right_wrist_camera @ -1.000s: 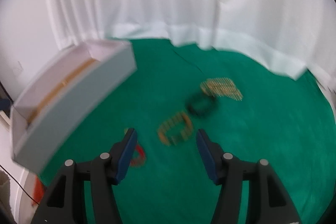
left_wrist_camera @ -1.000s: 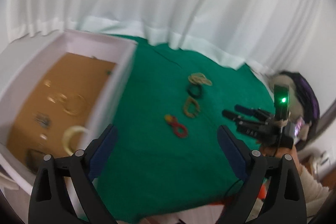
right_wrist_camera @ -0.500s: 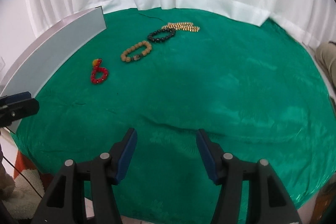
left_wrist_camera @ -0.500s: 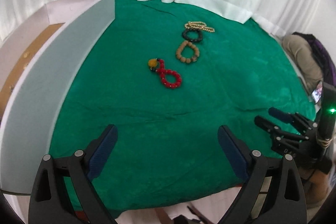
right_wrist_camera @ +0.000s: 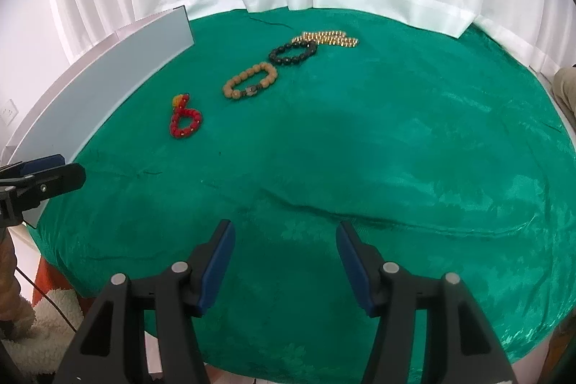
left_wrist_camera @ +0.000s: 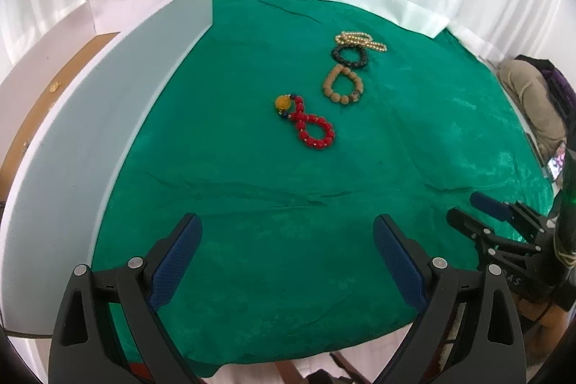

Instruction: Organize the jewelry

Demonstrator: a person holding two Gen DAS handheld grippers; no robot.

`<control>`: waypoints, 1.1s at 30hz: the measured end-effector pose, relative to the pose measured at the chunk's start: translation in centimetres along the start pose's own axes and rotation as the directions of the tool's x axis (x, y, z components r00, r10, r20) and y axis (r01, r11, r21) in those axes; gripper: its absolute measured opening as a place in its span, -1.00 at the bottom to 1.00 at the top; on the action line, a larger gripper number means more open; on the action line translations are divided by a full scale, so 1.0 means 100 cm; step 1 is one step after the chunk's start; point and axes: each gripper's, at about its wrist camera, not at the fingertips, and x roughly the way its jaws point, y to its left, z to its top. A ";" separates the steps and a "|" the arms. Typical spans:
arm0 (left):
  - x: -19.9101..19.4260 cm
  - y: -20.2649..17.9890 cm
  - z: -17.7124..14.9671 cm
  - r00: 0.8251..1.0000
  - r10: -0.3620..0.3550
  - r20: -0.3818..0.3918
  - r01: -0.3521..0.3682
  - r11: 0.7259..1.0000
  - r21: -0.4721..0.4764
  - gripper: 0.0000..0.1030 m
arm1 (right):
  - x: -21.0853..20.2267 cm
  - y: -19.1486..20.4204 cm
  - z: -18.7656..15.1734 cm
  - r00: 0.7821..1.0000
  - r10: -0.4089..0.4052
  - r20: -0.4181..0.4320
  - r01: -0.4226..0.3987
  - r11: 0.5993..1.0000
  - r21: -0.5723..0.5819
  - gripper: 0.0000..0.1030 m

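Bracelets, red (left_wrist_camera: pixel 309 125), tan (left_wrist_camera: pixel 342 85), black (left_wrist_camera: pixel 350 56) and gold beads (left_wrist_camera: pixel 360 40), lie ahead of both wide-open, empty grippers, left (left_wrist_camera: pixel 288 254) and right (right_wrist_camera: pixel 284 261); white box (left_wrist_camera: pixel 108 117) leftward hides its contents.

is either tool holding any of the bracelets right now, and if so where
Nothing is held. The left tool and right tool are both open and empty, well short of the red bracelet on the green cloth.

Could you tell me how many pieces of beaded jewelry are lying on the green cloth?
4, in a diagonal row: red bracelet nearest, tan bracelet, black bracelet, gold strand farthest. More may lie in the white box.
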 end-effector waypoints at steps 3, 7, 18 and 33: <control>0.003 -0.003 0.004 1.000 0.026 -0.005 -0.025 1.000 0.008 0.87 | -0.002 0.000 0.001 1.000 0.003 0.004 -0.003 1.000 0.002 0.16; 0.007 -0.008 0.011 0.998 0.064 0.000 -0.064 0.998 0.026 0.87 | -0.004 0.000 0.001 1.000 0.006 0.013 -0.006 1.000 0.002 0.16; 0.017 -0.013 0.019 0.994 0.113 0.003 -0.113 0.991 0.065 0.87 | 0.001 -0.002 0.004 1.000 0.015 -0.007 -0.015 1.000 0.009 0.16; 0.040 0.013 0.043 0.996 -0.092 -0.015 0.090 0.992 -0.085 0.86 | 0.009 -0.003 0.003 0.999 0.038 -0.022 -0.037 0.999 0.030 0.16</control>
